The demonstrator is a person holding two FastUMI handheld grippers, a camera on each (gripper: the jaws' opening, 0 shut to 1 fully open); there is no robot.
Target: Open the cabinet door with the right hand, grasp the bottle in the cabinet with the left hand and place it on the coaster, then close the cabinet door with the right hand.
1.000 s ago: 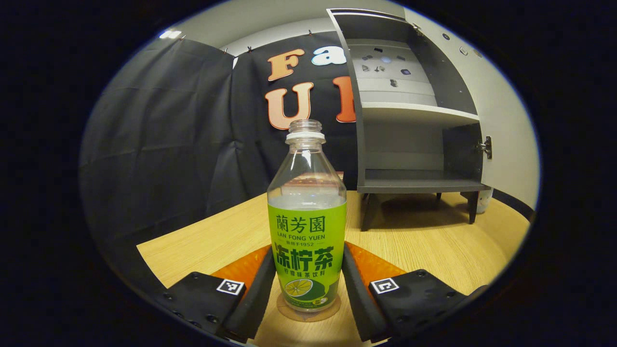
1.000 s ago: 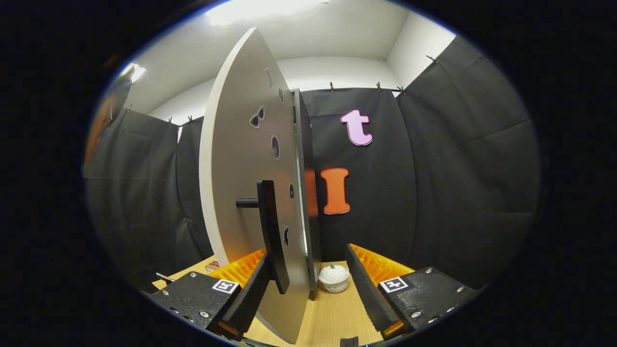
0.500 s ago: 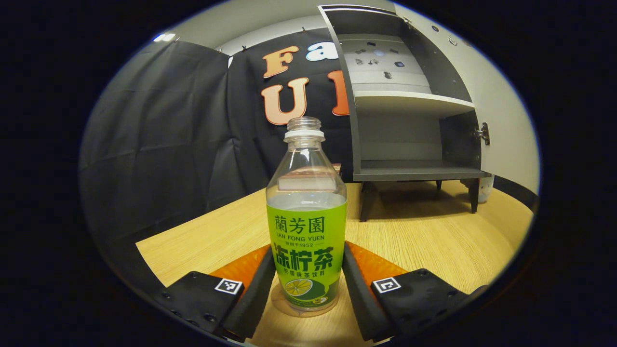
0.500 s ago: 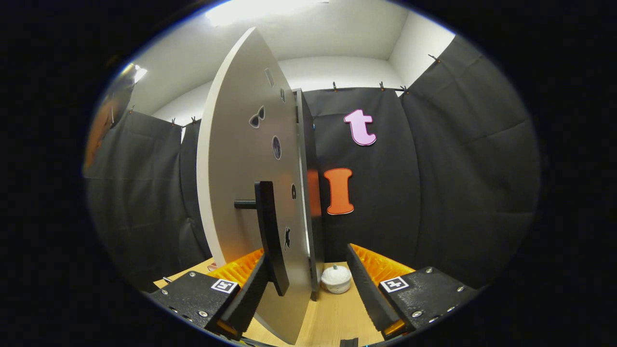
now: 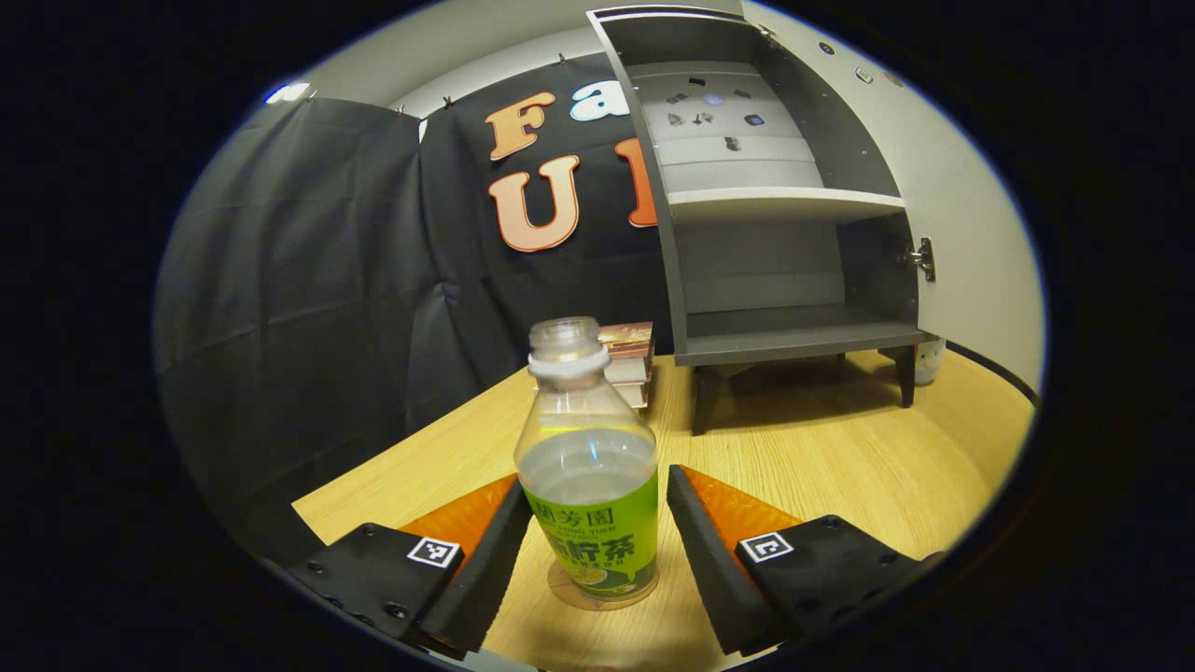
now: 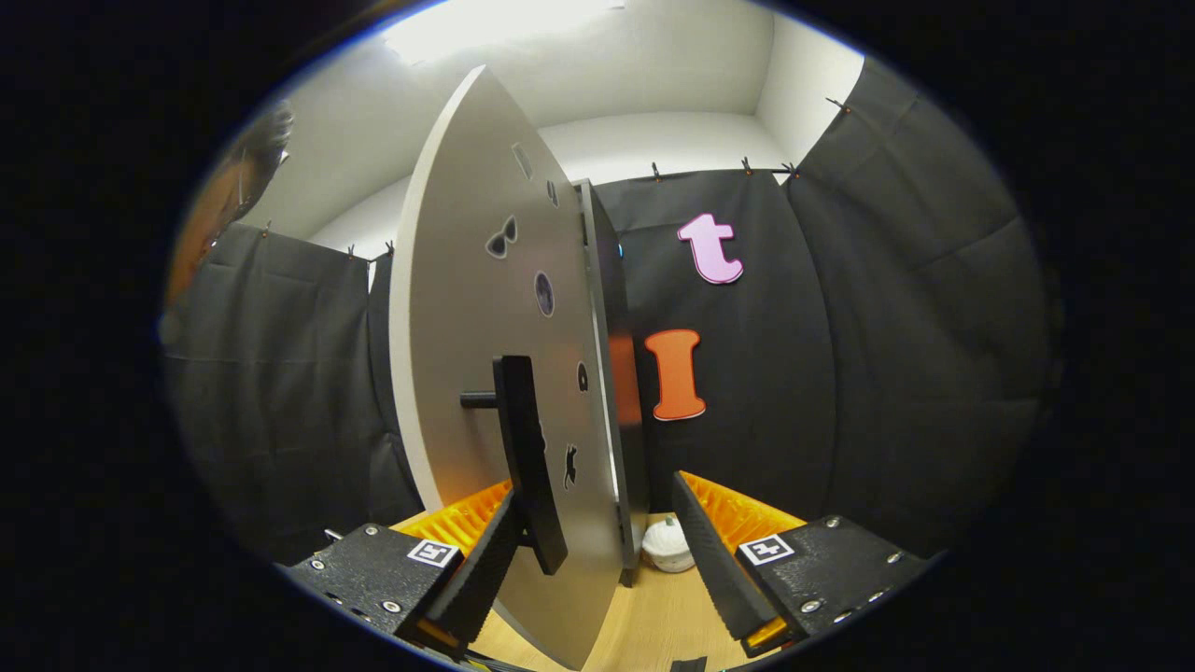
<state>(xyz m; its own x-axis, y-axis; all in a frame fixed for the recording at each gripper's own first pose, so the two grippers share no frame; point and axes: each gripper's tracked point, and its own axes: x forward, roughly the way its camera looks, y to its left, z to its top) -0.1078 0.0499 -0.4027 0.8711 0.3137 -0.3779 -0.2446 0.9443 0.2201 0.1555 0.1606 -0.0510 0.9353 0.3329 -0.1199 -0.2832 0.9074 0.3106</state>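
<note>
**Bottle on coaster, cabinet door open**

The green-labelled bottle (image 5: 590, 485) stood on the coaster (image 5: 597, 595) at lower centre, label blurred; left gripper (image 5: 595, 546) open around it, untouching. Right gripper (image 6: 597, 546) gaped astride the cabinet door (image 6: 467, 355).

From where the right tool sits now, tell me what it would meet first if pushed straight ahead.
Most likely the cabinet door: its lower edge and black handle already stand between the open fingers of the right tool, close to the left finger. Past the door a small white jar sits on the table; depth there is unclear.
</note>
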